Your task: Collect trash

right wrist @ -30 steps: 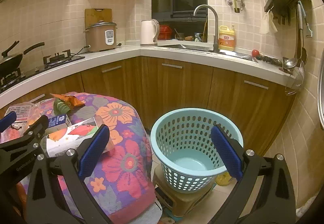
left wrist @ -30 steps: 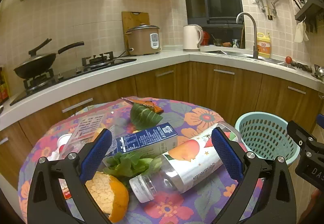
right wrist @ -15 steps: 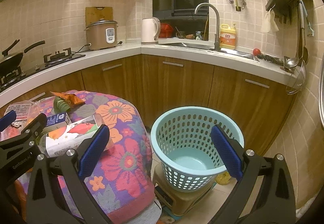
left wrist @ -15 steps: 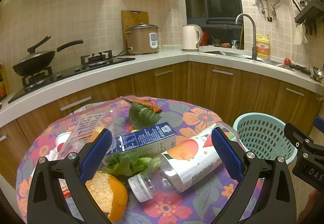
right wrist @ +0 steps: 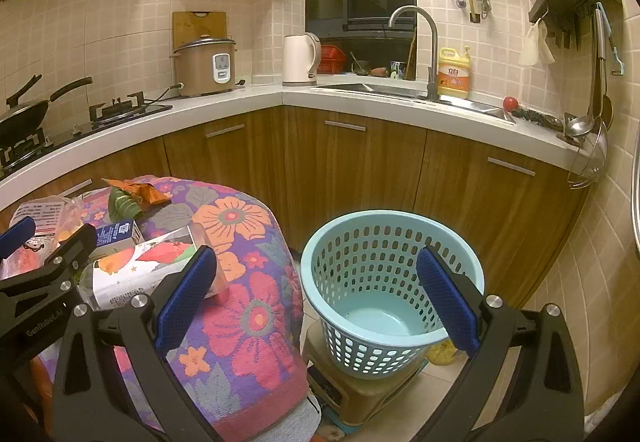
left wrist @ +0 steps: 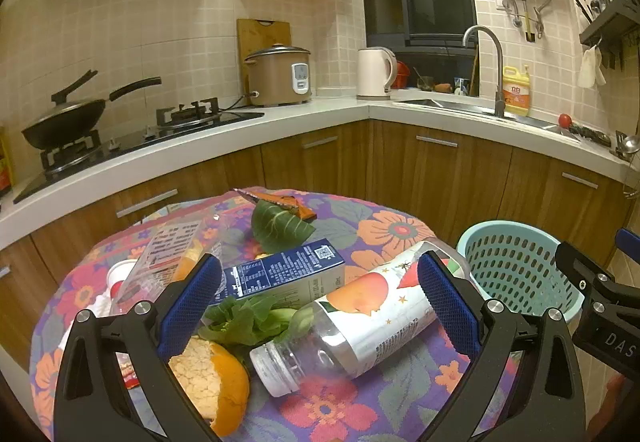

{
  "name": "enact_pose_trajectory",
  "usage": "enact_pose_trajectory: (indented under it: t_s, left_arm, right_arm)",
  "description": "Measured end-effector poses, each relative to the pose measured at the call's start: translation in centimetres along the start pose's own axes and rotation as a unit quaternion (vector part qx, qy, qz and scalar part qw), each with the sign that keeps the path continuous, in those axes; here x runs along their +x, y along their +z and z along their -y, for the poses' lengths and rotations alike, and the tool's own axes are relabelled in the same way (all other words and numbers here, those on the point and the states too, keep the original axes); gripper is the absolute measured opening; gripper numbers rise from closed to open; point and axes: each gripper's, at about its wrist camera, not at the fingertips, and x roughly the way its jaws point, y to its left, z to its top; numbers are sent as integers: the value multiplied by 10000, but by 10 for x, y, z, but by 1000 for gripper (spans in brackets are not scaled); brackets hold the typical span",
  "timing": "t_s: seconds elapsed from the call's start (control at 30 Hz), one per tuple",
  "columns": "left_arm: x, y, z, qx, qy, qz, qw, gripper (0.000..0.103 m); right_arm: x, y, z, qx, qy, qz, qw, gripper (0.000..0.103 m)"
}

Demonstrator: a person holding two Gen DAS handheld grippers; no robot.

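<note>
Fingers (left wrist: 188, 310) of left gripper (left wrist: 320, 302) spread wide around bottle (left wrist: 360, 322), barely moved since before; right gripper (right wrist: 316, 298) wide, empty, facing basket (right wrist: 384, 282). Nothing collected yet.

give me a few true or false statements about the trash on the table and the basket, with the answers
1. The plastic bottle lies on its side on the floral tablecloth. True.
2. The blue basket already holds several pieces of trash. False: its inside shows only a bare bottom.
3. The left gripper is shut on the bottle. False: its jaws are wide open, with nothing gripped.
4. An orange peel lies near the bottle's mouth. True.
5. The blue carton stands upright. False: it lies flat, behind the bottle.
6. The right gripper is open and faces the basket. True.
</note>
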Motion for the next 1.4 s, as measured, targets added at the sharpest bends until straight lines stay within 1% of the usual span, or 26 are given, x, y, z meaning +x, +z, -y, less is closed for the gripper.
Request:
enact_pose_trajectory:
  t_s: [0.33,0.5,0.6,0.7,0.77,0.8,0.93,1.0,1.07,1.13,1.17,1.2,1.27,1.3,1.37,1.4]
  left_arm:
    - [-2,1,-1,-37,48,-11,10000,95]
    - [-23,6,-13,-108,49,46,9999,95]
    - [-43,11,-36,-207,94,93,9997,95]
    - [-57,15,-66,-422,101,42,9991,95]
    - [-63,16,-87,-586,142,27,9982,95]
    - [-66,16,-99,-651,241,12,9976,95]
    - [-77,15,-128,-724,462,-12,9963,94]
    - [-77,13,-144,-792,394,-131,9960,92]
    - [-75,12,-162,-865,201,-299,9956,90]
    - [-68,10,-172,-800,-20,-522,9954,90]
    - [-66,9,-175,-733,-73,-614,9954,89]
    - [-63,9,-175,-656,-135,-679,9954,89]
    - [-56,9,-174,-485,-413,-886,9940,89]
    - [-53,8,-173,-418,-485,-944,9935,89]
    - [-45,7,-164,-198,-777,-1109,9906,89]
    - [-40,6,-159,-85,-830,-1189,9894,89]
  right_arm:
    - [-6,0,-6,-51,95,62,9999,95]
    - [-18,4,-12,-104,202,191,9996,95]
    - [-27,5,-22,-208,264,319,9989,95]
    - [-40,3,-32,-182,342,567,9976,95]
    - [-44,5,-42,-250,455,535,9972,95]
    - [-45,7,-46,-284,517,493,9970,95]
    - [-42,10,-62,-385,798,263,9957,95]
    - [-36,11,-73,-490,923,82,9945,95]
    - [-26,11,-84,-571,1134,-149,9918,95]
    - [-18,10,-92,-617,1341,-343,9884,95]
    - [-14,11,-96,-644,1420,-413,9869,95]
    - [-12,10,-99,-662,1462,-454,9860,95]
    - [-6,9,-104,-698,1561,-588,9835,95]
    - [-4,9,-105,-693,1572,-648,9830,95]
    - [2,8,-105,-691,1594,-770,9818,95]
    - [5,8,-104,-684,1595,-846,9812,95]
